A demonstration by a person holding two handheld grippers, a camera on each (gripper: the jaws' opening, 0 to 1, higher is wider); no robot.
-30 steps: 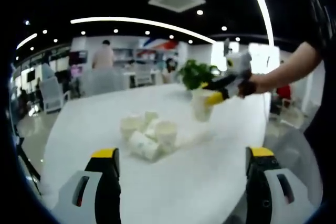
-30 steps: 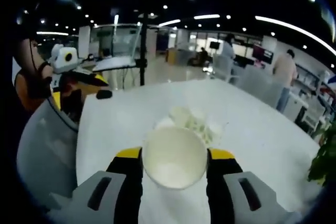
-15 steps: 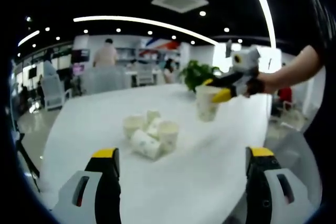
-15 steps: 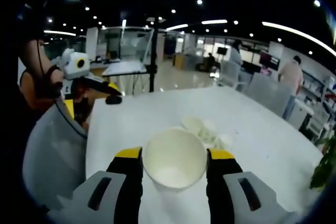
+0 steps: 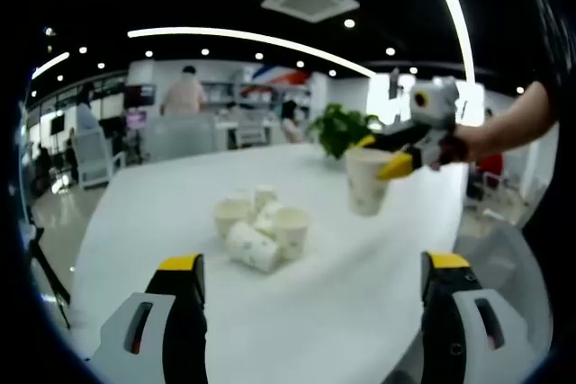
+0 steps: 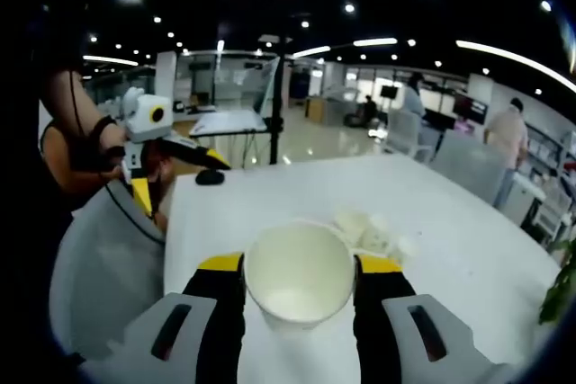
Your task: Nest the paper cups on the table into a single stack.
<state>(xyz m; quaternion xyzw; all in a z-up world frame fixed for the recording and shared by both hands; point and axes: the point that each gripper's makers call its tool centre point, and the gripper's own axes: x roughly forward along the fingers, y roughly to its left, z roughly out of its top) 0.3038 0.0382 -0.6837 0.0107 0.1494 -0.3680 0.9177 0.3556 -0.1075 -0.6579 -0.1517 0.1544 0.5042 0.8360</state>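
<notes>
White paper cup [image 6: 299, 274], open mouth toward cam, faint print on its side, clamped btwn jaws of right gripper [image 6: 299, 287]. Seen from the left gripper view it's held up off the white table [image 5: 360, 312]. Cluster of loose cups [image 5: 256, 227], some upright, one tipped, lies ahead of left gripper [image 5: 312, 269], jaws wide apart, nothing btwn them.

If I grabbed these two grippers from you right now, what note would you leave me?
Right gripper: shut on a paper cup, held upright above the table.
Left gripper: open, holding nothing.
Loose cups: clustered mid-table, at least one on its side.
Done: one cup picked up.
Left: nest it with the others, one by one, into a single stack.
</notes>
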